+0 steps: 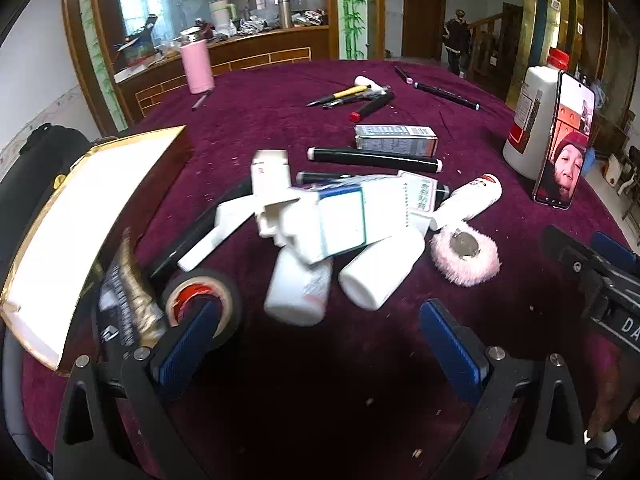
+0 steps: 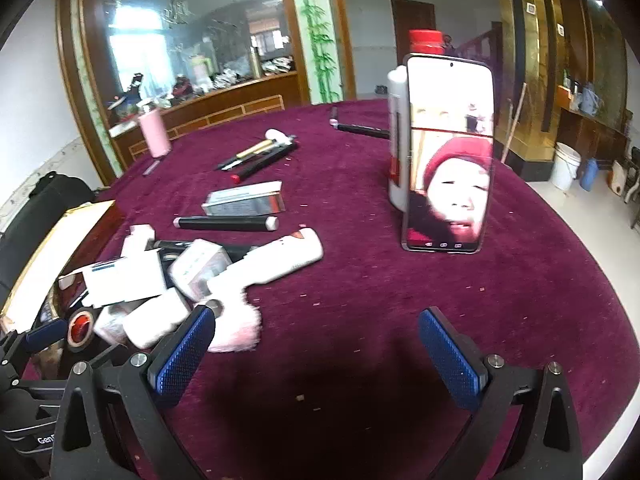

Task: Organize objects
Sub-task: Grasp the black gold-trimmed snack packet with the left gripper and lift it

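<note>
Home interior, living or dining room. Ahead of the grippers: round table (image 1: 280,92) under maroon velvet cloth, large wood-framed mirror (image 2: 192,36) with painted bamboo, cluttered sideboard (image 1: 256,46), brown door (image 1: 424,14), wooden staircase (image 1: 486,30) far right.

Daylit fisheye views (edges bowed), white boxes (image 1: 344,216) glaring, slightly blurred.

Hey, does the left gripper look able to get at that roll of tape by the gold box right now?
Probably yes. The left gripper is open and empty, and the roll of tape stands right at its left finger, nothing lying on it. The gold box beside it crowds that side.
</note>
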Action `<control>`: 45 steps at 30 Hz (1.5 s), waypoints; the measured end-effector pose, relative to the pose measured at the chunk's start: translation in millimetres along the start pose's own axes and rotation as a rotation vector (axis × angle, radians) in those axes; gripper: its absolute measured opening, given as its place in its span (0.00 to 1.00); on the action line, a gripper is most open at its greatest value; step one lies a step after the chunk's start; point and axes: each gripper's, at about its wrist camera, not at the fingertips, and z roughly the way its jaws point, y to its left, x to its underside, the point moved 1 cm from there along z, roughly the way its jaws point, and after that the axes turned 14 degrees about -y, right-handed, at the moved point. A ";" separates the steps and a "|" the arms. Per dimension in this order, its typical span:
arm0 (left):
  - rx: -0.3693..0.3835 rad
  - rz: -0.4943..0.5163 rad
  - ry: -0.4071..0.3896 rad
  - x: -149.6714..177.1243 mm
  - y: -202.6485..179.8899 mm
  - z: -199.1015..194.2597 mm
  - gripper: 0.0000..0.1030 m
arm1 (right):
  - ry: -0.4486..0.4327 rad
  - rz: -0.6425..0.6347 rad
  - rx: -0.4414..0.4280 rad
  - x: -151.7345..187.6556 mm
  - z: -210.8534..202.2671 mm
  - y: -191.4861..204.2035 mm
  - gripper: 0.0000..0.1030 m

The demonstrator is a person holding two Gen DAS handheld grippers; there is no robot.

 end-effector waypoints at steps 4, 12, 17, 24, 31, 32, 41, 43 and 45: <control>-0.014 -0.011 -0.002 5.3 16.7 -9.5 0.98 | -0.008 -0.011 -0.048 4.8 1.8 16.3 1.00; -0.094 -0.110 -0.014 6.4 67.5 -26.4 0.98 | -0.028 -0.088 -0.126 9.7 2.6 52.3 1.00; -0.141 -0.166 -0.007 8.9 95.3 -33.8 0.98 | -0.043 -0.139 -0.185 11.0 -3.2 70.3 1.00; -0.185 -0.266 0.010 21.0 128.0 -41.6 0.98 | -0.039 -0.165 -0.224 16.5 -4.6 82.8 1.00; -0.237 -0.253 0.027 23.1 135.6 -25.7 0.98 | -0.022 -0.186 -0.244 23.2 -3.7 92.1 1.00; -0.240 -0.248 0.024 22.3 135.3 -24.2 0.98 | -0.021 -0.189 -0.245 23.8 -3.3 92.5 1.00; -0.247 -0.253 0.021 19.8 129.8 -23.3 0.98 | -0.010 -0.196 -0.253 26.2 -2.7 99.0 1.00; -0.240 -0.254 0.011 19.3 126.2 -26.7 0.98 | -0.012 -0.198 -0.257 26.3 -3.5 100.6 1.00; -0.234 -0.249 0.003 17.7 121.4 -30.6 0.98 | -0.012 -0.199 -0.260 26.1 -4.0 102.2 1.00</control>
